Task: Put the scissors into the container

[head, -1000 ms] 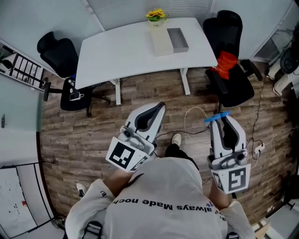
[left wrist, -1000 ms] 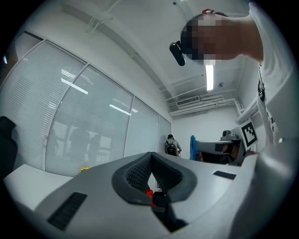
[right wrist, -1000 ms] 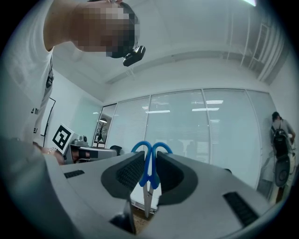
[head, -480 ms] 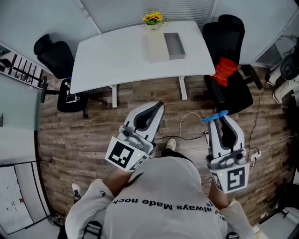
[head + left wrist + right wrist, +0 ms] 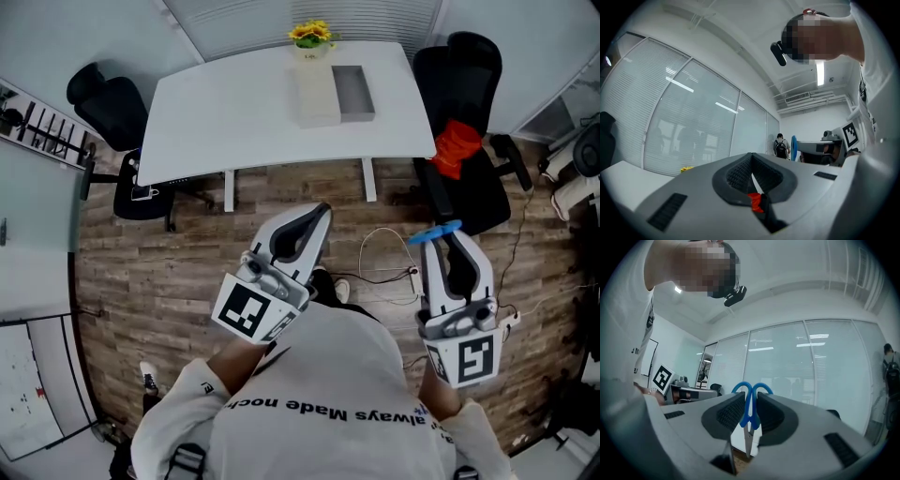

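Note:
My right gripper [image 5: 445,236] is shut on a pair of blue-handled scissors [image 5: 433,232], whose handles stick out past the jaw tips. In the right gripper view the scissors [image 5: 749,413] stand between the jaws, blue loops up and blades down. My left gripper [image 5: 319,216] is shut with nothing held; its jaws meet in the left gripper view [image 5: 752,176]. The grey open container [image 5: 352,91] lies on the white table [image 5: 234,112] far ahead, beside its beige lid [image 5: 314,94]. Both grippers hang over the wooden floor, well short of the table.
A yellow flower pot [image 5: 310,37] stands at the table's back edge. Black office chairs stand at the left [image 5: 112,103] and right [image 5: 469,141]; the right one carries a red object [image 5: 459,145]. A white cable [image 5: 384,253] lies on the floor between the grippers.
The table and container have shifted a little in the head view as the person moves. Both grippers hold the same pose and the scissors stay gripped.

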